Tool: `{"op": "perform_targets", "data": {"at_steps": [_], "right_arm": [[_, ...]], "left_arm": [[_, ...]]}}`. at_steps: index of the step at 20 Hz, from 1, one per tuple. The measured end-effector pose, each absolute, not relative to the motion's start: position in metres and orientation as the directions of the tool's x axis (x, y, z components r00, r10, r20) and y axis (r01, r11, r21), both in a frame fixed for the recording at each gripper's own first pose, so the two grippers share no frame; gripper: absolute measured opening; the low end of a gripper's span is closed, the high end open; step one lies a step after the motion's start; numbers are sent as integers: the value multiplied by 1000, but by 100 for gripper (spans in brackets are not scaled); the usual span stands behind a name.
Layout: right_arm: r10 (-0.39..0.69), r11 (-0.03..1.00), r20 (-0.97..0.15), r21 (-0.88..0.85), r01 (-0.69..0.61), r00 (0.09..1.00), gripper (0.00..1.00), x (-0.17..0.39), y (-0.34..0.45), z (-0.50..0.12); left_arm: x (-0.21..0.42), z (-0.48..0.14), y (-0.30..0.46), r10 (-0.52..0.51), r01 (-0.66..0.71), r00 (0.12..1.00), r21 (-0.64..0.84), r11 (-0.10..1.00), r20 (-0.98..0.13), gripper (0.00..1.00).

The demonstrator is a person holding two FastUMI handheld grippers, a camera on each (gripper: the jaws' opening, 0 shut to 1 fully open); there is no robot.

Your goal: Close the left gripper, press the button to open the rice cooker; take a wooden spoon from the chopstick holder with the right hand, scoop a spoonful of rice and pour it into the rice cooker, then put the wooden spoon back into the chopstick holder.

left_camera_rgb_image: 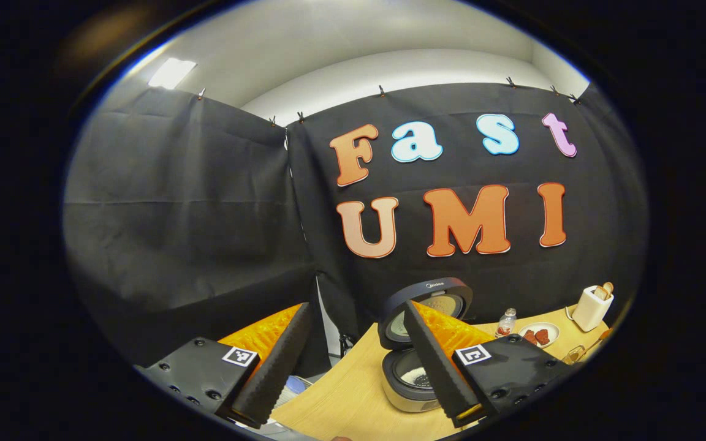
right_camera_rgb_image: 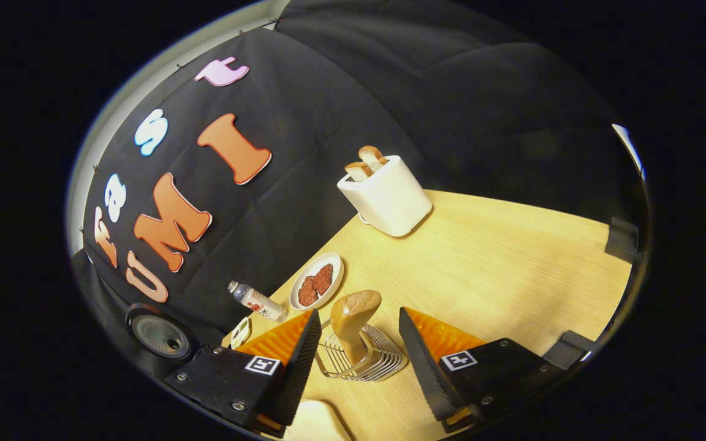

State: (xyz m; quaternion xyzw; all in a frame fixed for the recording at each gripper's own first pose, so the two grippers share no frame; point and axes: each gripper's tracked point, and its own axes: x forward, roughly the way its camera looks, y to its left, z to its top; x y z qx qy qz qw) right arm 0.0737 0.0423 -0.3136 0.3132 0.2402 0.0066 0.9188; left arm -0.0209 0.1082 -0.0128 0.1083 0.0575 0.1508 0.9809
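**Cooker open, spoon back in the holder, both grippers empty**

We saw the left gripper (left_camera_rgb_image: 353, 361) held high, its jaws wide apart and gripping nothing, the ribbed wedge fingers (left_camera_rgb_image: 273, 367) framing the scene. Past them sat the rice cooker (left_camera_rgb_image: 417, 367), round and squat on the pale wood-grain table (left_camera_rgb_image: 341, 392), with its domed lid (left_camera_rgb_image: 429, 309) swung upright and a patch of white rice showing in the dark inner pot. Off to the right we made out a small bottle (left_camera_rgb_image: 505, 321), a white plate (left_camera_rgb_image: 540, 334) of reddish pieces, and a boxy white toaster (left_camera_rgb_image: 593, 306) near the table's far edge.

From the right gripper view, the right gripper (right_camera_rgb_image: 356, 361) hung low over the table (right_camera_rgb_image: 500, 263), its jaws likewise spread and touching nothing. Between the fingers (right_camera_rgb_image: 301, 361) stood the chopstick holder (right_camera_rgb_image: 362, 361), a curved wire rack of thin metal loops, and the wooden spoon (right_camera_rgb_image: 353, 315) rose out of it, smooth, rounded bowl uppermost, grain catching the light. Behind it lay the oval plate (right_camera_rgb_image: 317, 280), the bottle (right_camera_rgb_image: 258, 301) beside it, and farther back the glossy, round-cornered toaster (right_camera_rgb_image: 387, 196) with two browned slices standing in its slots. At lower left we caught the cooker's lid (right_camera_rgb_image: 160, 335), a dark disc.
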Motion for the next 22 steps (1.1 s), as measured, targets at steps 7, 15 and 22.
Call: {"op": "perform_targets", "data": {"at_steps": [7, 15, 22], "right_arm": [[195, 802, -422, 589, 104, 885, 37, 90, 51, -311], [227, 853, -432, 521, 36, 873, 17, 106, 77, -307], [179, 880, -388, 474, 29, 904, 12, 92, 82, -264]], "left_arm": [[-17, -22, 110, 322, -294, 942, 234, 927, -90, 98], [-30, -21, 118, 350, -326, 934, 229, 917, -74, 97], [-32, -24, 135, 299, -278, 950, 197, 940, -89, 99]]}}
